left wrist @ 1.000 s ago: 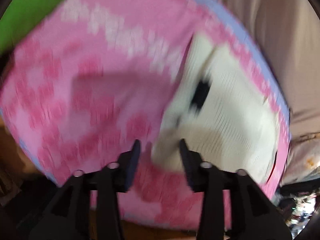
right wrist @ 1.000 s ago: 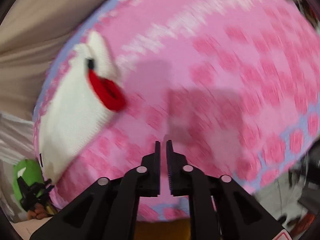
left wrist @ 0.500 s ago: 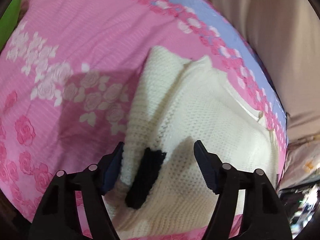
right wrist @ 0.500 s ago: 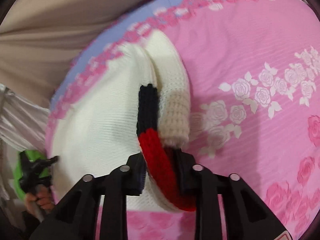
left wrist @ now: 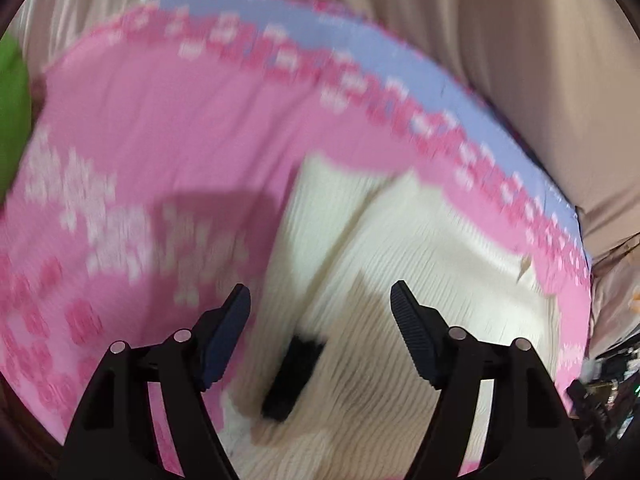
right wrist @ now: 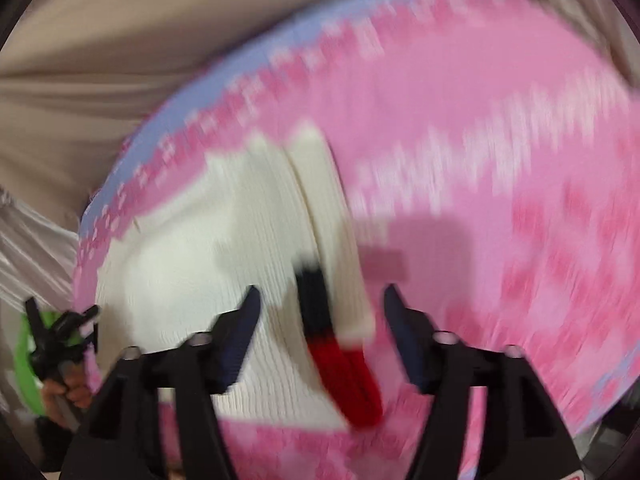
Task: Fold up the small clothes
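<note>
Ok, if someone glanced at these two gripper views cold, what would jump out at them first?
Probably the cream knitted sweater lying on the pink rose-print bedsheet, filling the lower middle of both views. Next, its black and red cuff between the open fingers of the right gripper. The left gripper is open too, above the sweater's black band; both views are blurred.

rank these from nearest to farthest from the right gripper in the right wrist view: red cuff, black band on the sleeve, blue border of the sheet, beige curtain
From the right gripper:
1. red cuff, low between the open fingers
2. black band, just above the red, also between the fingers; close to call with the cuff
3. blue border, far edge of the sheet, upper left
4. beige curtain, behind the bed
</note>
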Demonstrator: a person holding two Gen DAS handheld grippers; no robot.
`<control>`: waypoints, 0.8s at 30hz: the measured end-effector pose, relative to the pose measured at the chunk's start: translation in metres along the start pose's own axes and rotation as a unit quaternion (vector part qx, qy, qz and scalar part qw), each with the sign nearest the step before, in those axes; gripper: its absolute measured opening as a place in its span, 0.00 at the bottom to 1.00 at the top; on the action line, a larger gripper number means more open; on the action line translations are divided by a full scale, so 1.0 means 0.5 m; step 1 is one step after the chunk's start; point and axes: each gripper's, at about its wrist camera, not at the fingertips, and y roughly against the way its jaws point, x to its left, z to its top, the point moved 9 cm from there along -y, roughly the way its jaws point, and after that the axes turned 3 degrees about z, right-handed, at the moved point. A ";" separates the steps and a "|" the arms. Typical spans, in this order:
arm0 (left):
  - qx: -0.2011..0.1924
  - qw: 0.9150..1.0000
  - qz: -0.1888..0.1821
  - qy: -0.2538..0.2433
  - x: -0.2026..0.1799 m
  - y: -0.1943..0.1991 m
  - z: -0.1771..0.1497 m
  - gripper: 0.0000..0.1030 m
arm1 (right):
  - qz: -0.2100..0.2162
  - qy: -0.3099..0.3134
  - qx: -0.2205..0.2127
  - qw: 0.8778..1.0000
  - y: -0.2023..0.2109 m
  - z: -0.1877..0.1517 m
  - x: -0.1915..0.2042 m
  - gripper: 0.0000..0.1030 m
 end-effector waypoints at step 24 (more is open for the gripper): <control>0.007 0.999 0.024 -0.031 -0.059 -0.069 0.108 0.11 | -0.001 0.015 -0.021 1.000 -0.156 0.179 0.077 0.18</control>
